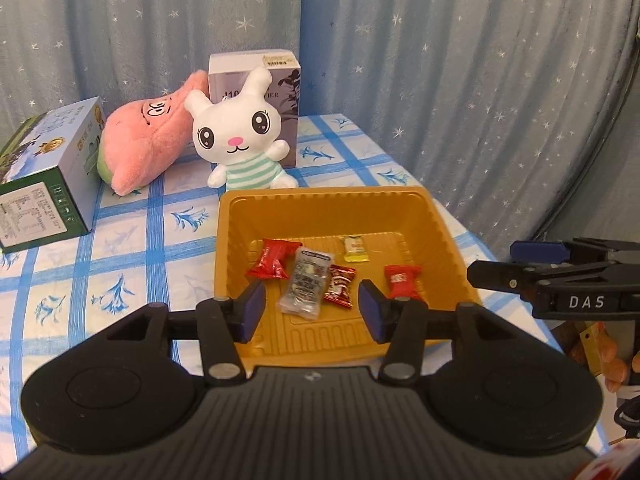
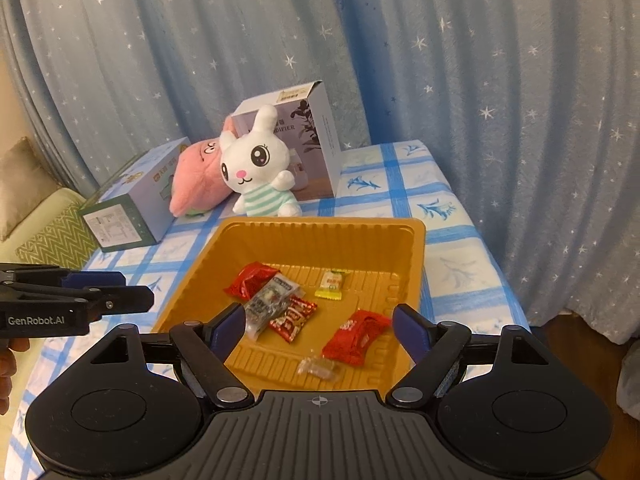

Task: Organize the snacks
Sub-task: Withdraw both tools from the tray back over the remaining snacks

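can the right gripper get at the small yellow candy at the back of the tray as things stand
Probably yes: the right gripper is open and empty above the gold tray, and the yellow candy lies apart from the other wrappers.

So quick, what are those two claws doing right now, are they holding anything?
Left claw: open, holding nothing, above the gold tray.
Right claw: open, holding nothing.

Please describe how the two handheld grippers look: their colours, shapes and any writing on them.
Both are matte black plastic. Each has a ribbed body between two round discs, and linkage arms with silver pivot pins. The fingers carry blue pads. The right gripper reads "DAS" on its side; the left gripper reads "GenRobot.AI".
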{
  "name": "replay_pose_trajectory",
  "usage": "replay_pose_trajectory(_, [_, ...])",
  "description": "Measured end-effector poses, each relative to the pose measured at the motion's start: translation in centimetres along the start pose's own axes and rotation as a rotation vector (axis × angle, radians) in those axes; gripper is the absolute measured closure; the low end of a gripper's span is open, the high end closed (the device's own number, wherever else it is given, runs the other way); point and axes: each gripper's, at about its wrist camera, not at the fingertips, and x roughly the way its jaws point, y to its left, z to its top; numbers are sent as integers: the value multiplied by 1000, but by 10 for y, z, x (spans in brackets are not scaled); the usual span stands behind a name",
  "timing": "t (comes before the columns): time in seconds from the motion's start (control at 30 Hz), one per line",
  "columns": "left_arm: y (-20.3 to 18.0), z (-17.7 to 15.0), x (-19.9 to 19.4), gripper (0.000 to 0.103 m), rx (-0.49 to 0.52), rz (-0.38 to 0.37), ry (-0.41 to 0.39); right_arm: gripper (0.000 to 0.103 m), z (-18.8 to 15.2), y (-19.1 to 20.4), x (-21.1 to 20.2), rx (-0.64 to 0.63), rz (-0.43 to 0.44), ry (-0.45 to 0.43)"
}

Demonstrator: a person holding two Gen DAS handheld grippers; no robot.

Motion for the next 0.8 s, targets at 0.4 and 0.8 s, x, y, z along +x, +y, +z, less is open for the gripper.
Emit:
replay_pose_trajectory(0.4, [-31,-40,-63,54,-42,40,-24,22,-32,7,-60,-21,23,7])
replay_pose_trajectory(0.8, [-55,-92,-117,54,-134,83,-25,22,-72,19,-103,-88,78,57])
